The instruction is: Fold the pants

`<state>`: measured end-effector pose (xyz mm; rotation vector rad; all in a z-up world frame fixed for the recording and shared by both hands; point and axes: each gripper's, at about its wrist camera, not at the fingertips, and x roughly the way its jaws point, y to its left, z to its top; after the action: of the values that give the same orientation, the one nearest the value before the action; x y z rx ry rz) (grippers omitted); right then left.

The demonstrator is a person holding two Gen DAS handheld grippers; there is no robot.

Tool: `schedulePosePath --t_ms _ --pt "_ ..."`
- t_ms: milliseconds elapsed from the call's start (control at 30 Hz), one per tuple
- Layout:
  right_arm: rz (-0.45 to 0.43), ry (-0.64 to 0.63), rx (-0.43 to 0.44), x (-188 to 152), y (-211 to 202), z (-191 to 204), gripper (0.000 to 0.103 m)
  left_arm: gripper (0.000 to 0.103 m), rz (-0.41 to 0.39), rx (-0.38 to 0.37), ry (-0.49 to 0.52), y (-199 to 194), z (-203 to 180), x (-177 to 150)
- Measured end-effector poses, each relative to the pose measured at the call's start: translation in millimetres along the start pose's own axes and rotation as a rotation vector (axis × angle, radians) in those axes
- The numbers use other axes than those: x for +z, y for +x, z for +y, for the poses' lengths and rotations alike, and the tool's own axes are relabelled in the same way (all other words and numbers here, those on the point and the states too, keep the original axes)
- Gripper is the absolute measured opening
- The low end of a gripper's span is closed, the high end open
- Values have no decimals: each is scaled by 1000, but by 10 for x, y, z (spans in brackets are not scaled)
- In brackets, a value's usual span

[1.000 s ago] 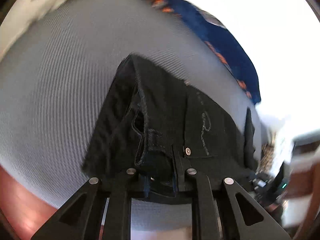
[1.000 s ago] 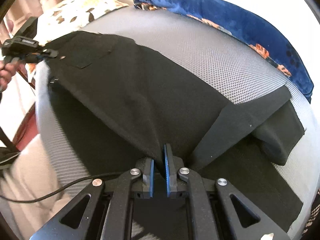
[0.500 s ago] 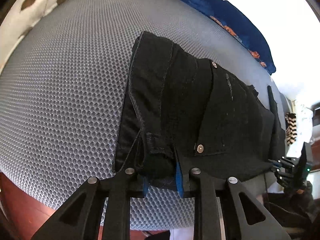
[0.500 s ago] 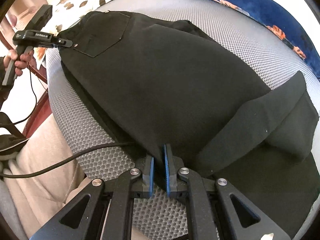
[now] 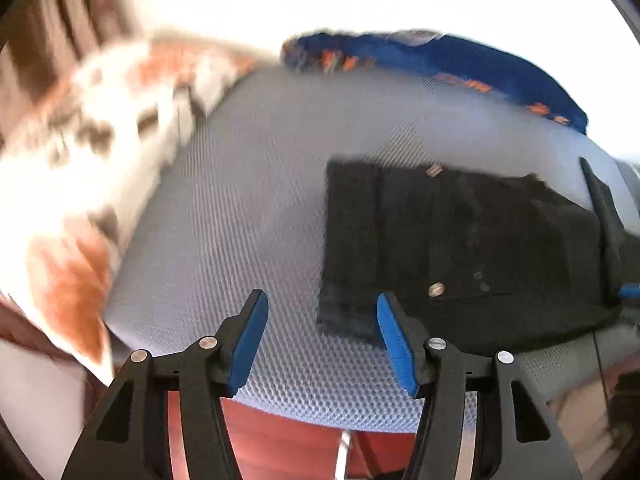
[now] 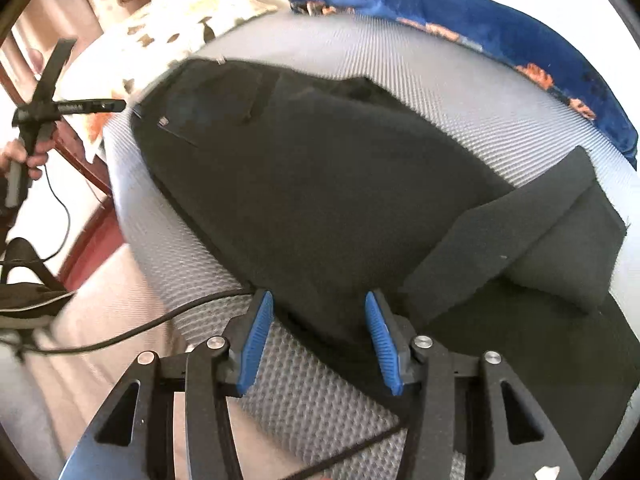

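Note:
Black pants (image 6: 328,184) lie folded lengthwise on a grey mesh bed surface (image 6: 460,76), waistband at the far left, leg ends folded over at the right (image 6: 520,236). In the left wrist view the waistband end (image 5: 460,248) lies flat, right of centre. My left gripper (image 5: 320,336) is open and empty, just off the waistband's near corner. My right gripper (image 6: 316,336) is open, its jaws either side of the pants' near edge without gripping it. The left gripper also shows in the right wrist view (image 6: 100,105), off the waistband.
A blue patterned cloth (image 6: 500,28) lies along the far edge of the bed. A white and orange leaf-print pillow (image 5: 92,132) sits at the left. A black cable (image 6: 132,332) trails over the near edge. A red wooden bed frame (image 5: 304,440) runs below.
Both grippers have opened and let go of the pants, which now lie flat on the bed. The left gripper has pulled back to the left of the waistband.

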<state>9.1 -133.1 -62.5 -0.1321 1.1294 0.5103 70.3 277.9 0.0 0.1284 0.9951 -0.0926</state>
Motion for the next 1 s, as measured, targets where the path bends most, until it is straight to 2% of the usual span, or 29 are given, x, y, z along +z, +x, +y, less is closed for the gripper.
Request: schedulePosePath --t_ms 67,133,200,300,367,467,567,633,800,933,967,1000 --pt "-28 24 7 -24 -163 -85 47 58 -68 -29 55 -139 -229 33" --pt "-67 75 12 -87 -373 -246 47 58 -115 -101 110 -237 -501 21" --pt "-101 136 -19 -142 -574 -419 47 58 -140 -199 177 -268 -880 3" --pt "-159 236 -93 -242 -895 -767 47 58 -142 -324 280 -206 -1430 -30" --pt "-182 325 -104 -322 -1073 -1038 47 58 -127 -387 353 -114 -1818 -81" --pt "-190 478 -104 -434 -1173 -1415 48 58 -83 -438 459 57 -2422 -180" --pt "-196 610 -64 -490 -1111 -1723 48 58 -51 -473 518 208 -2871 -317" --pt "-210 662 -19 -491 -1017 -1867 48 58 -43 -469 525 301 -3111 -383" --pt "-248 758 67 -327 -683 -2175 48 58 -37 -455 524 405 -3379 -501" --pt "-284 816 167 -135 -472 -2444 47 57 -36 -442 514 444 -3511 -564" --pt "-285 824 177 -84 -421 -2506 46 55 -29 -440 507 463 -3533 -574" --pt "-281 830 180 -24 -359 -2575 46 45 -20 -443 507 467 -3531 -592"
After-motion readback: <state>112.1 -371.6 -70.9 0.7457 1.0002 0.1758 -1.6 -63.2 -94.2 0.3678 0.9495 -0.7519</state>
